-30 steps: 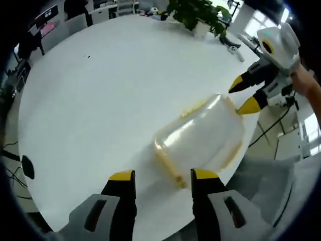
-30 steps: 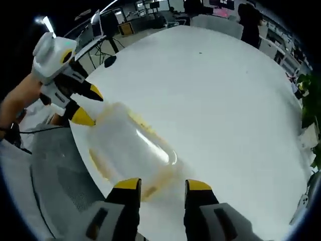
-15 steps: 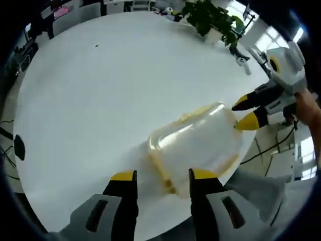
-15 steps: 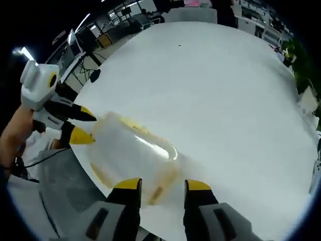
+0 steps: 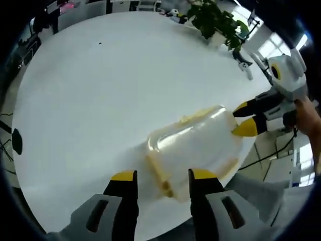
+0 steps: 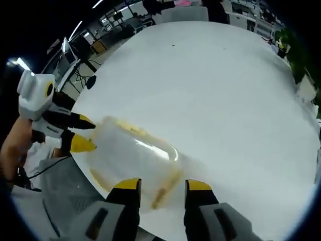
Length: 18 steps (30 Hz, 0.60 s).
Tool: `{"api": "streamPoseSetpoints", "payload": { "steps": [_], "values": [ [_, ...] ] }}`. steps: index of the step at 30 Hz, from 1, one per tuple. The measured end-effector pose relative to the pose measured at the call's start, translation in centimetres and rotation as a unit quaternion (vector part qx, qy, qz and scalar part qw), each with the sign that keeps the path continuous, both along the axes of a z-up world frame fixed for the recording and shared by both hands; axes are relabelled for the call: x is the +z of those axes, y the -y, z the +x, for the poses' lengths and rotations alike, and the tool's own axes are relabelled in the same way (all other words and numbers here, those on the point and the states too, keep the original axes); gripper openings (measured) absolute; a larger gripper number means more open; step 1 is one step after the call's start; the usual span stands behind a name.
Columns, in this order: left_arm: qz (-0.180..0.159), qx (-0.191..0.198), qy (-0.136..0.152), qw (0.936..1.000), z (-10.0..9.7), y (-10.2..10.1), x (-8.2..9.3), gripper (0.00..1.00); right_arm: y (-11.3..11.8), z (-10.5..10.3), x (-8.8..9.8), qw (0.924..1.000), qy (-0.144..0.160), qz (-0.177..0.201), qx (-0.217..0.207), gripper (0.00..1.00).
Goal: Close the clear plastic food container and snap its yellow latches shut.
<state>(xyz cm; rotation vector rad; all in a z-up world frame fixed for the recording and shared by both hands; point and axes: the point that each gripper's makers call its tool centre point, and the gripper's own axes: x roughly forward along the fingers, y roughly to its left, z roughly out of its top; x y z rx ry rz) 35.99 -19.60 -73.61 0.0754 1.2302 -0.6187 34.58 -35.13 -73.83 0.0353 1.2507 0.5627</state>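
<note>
The clear plastic food container point(image 5: 193, 145) lies near the edge of the round white table point(image 5: 100, 85), at about five o'clock from the table's middle in the left gripper view, with its lid already resting down over the body. The left gripper point(image 5: 156, 175) stands at one short end, its jaws spread apart with nothing between them, straddling the yellow latch point(image 5: 159, 174) there. At the opposite end, around three o'clock in that view, the right gripper point(image 5: 243, 119) comes in with its yellow tips parted too, just beside or touching the container's far end; I cannot tell which. In the right gripper view its jaws frame the other end latch point(image 6: 165, 186), and the left gripper sits off at nine o'clock. A potted plant point(image 5: 216, 21) stands far across the table. To my eye the lid-closing is done and the latching is in hand; next each tip needs to press its end latch down until it snaps, while the other steadies the box.
</note>
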Motion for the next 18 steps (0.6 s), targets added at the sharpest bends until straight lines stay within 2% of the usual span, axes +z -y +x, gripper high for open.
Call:
{"api": "streamPoseSetpoints", "payload": {
  "steps": [10, 14, 18],
  "values": [
    [-0.006, 0.005, -0.007, 0.9999, -0.21, 0.14, 0.05, 0.34, -0.20, -0.08, -0.05, 0.9998, -0.011, 0.012, -0.015, 0.31],
    [-0.026, 0.018, -0.022, 0.9993, -0.56, 0.47, 0.01, 0.29, -0.28, -0.23, -0.10, 0.9993, -0.018, 0.023, -0.025, 0.29],
    [-0.029, 0.014, -0.018, 0.9993, -0.65, 0.72, 0.08, 0.26, -0.48, -0.24, -0.17, 0.9987, -0.021, 0.034, -0.031, 0.27]
  ]
}}
